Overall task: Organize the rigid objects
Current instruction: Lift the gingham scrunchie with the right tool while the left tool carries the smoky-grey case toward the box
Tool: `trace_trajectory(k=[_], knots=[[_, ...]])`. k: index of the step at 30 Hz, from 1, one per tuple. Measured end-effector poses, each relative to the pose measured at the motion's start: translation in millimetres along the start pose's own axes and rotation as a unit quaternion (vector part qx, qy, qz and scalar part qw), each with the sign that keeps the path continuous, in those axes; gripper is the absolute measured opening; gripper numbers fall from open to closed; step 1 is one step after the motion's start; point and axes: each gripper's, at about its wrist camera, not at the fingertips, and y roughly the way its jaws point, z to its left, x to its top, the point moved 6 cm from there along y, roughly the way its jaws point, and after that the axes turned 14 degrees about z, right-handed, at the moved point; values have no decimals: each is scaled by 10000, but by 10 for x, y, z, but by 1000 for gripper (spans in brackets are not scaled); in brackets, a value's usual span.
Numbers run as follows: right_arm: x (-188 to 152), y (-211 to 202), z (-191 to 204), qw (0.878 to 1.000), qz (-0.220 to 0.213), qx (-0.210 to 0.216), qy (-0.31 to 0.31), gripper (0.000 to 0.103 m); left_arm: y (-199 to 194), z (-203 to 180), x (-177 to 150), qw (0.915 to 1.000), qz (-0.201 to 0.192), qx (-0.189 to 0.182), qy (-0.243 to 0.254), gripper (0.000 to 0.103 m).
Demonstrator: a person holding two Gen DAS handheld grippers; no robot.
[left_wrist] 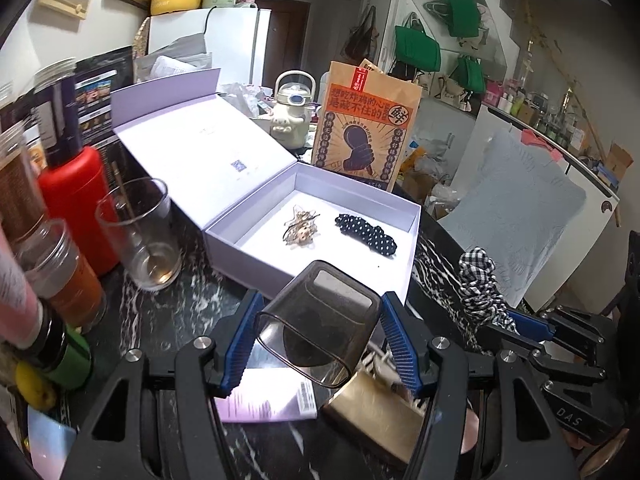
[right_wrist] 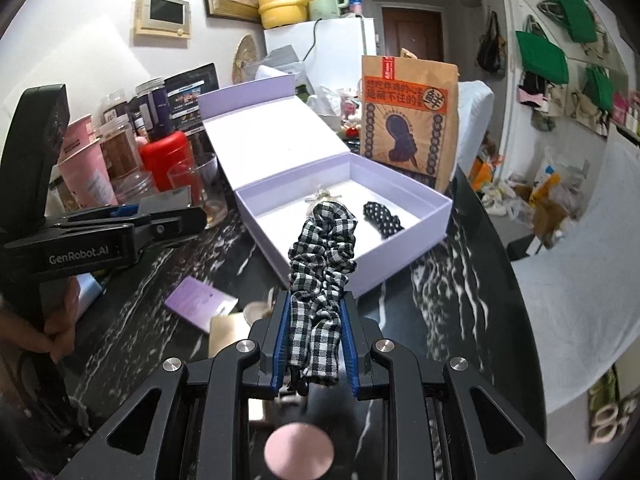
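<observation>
The open lavender box [right_wrist: 404,256] lies straight ahead of both grippers, the right gripper [right_wrist: 314,344] nearer with jaws clenched on a checked scrunchie [right_wrist: 322,256], the left gripper [left_wrist: 320,344] clamping a smoky plastic case [left_wrist: 320,320]

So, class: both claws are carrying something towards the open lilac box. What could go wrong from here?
1. The left claw grips the smoky translucent plastic cap by its smooth sides; it might slip out.
2. The black-and-white gingham scrunchie flops forward from the right claw and could snag the lilac cardboard box wall.
3. The clear drinking glass stands close beside the box; a swing to that side may topple it.
</observation>
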Motion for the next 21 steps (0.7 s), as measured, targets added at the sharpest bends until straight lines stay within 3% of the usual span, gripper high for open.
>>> trace_trajectory(k=[21], knots=[[749, 11, -192, 9993, -198, 71, -309, 23, 52, -57, 775, 9991, -359, 26, 236, 60]])
